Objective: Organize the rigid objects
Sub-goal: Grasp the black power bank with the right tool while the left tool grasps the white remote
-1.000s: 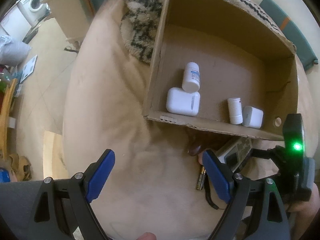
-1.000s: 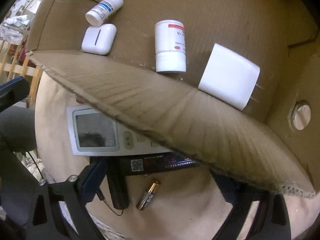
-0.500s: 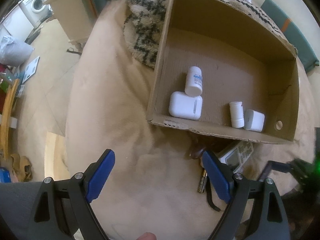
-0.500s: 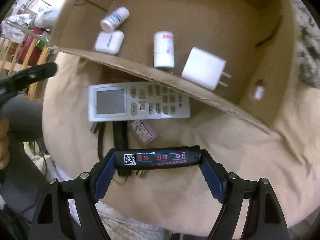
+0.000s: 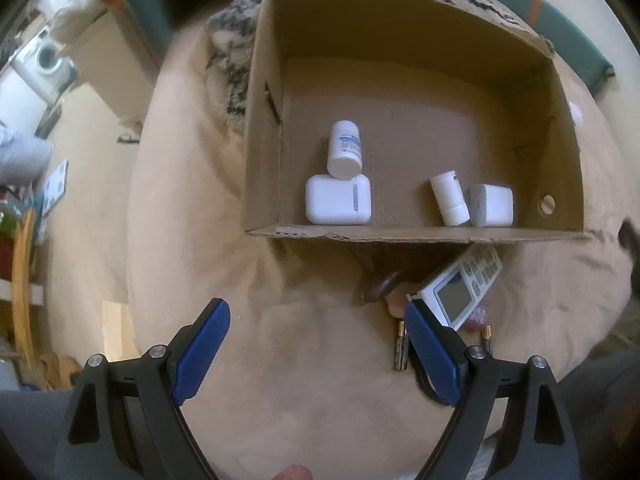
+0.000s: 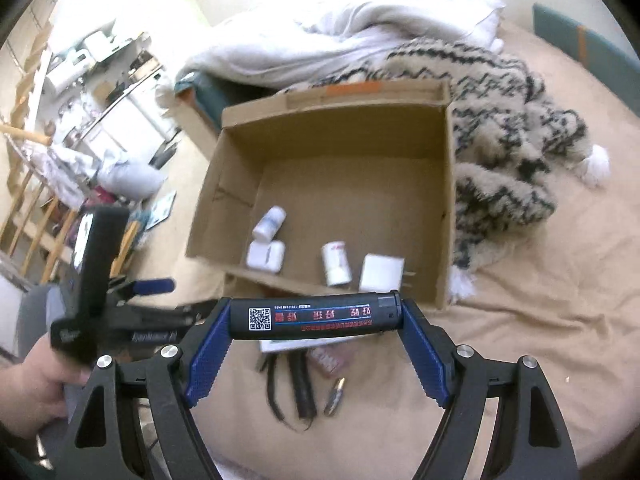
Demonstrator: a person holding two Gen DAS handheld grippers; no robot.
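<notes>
Four white items already lie along the near wall of the cardboard box on the bed. Pinched end to end in the right hand-held gripper, the black cylinder should clear that wall before release; left hand-held gripper hangs spread, empty.

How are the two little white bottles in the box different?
The blue-label bottle leans on the white case; the red-label bottle lies beside the white charger. The blue-label bottle looks bigger than the red-label bottle. Both are white and lie on their sides in the cardboard box.
</notes>
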